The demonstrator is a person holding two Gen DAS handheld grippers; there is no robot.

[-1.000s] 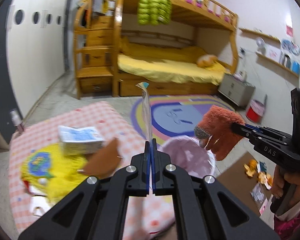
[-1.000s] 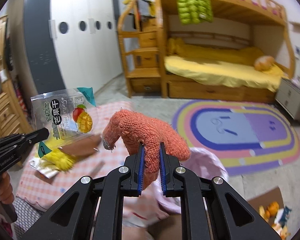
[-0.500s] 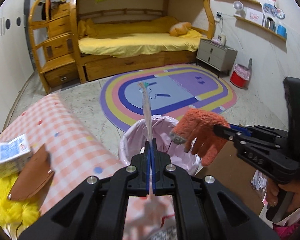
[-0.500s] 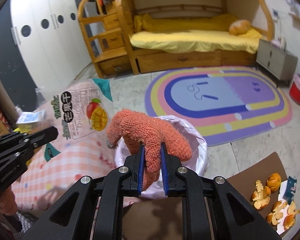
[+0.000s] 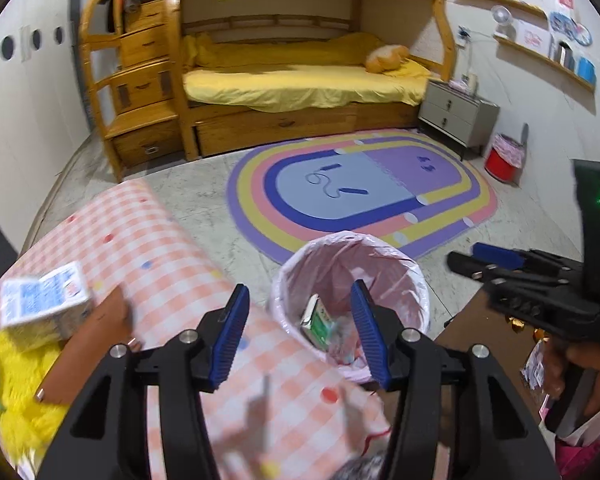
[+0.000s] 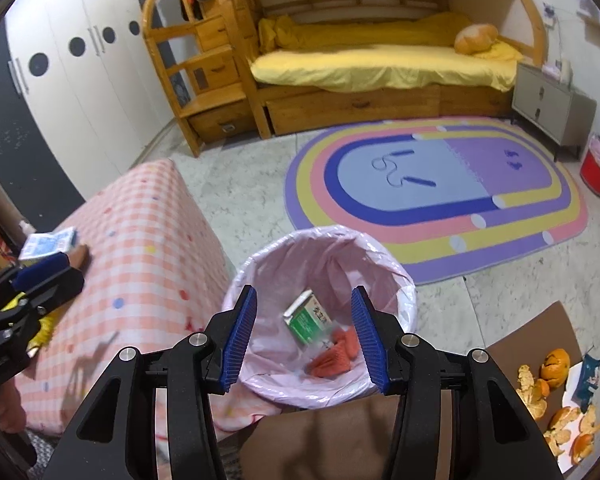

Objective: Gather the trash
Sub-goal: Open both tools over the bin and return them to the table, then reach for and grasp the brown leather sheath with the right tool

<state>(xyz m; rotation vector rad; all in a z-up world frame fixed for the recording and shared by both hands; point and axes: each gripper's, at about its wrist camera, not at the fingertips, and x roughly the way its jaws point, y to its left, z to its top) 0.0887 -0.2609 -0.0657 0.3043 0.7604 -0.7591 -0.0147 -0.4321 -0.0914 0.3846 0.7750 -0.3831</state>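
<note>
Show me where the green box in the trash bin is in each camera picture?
Left wrist view: the green box lies inside the pink-lined bin, lower centre, between the blue pads.
Right wrist view: the green box sits in the bin, centre, beside the orange glove.
Shared landmark: the rainbow rug behind the bin.

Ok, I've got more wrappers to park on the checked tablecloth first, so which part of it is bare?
The checked tablecloth is bare from its far corner to the edge by the pink-lined bin. Its left end is crowded: blue-white box, brown piece, yellow fluffy thing.
</note>
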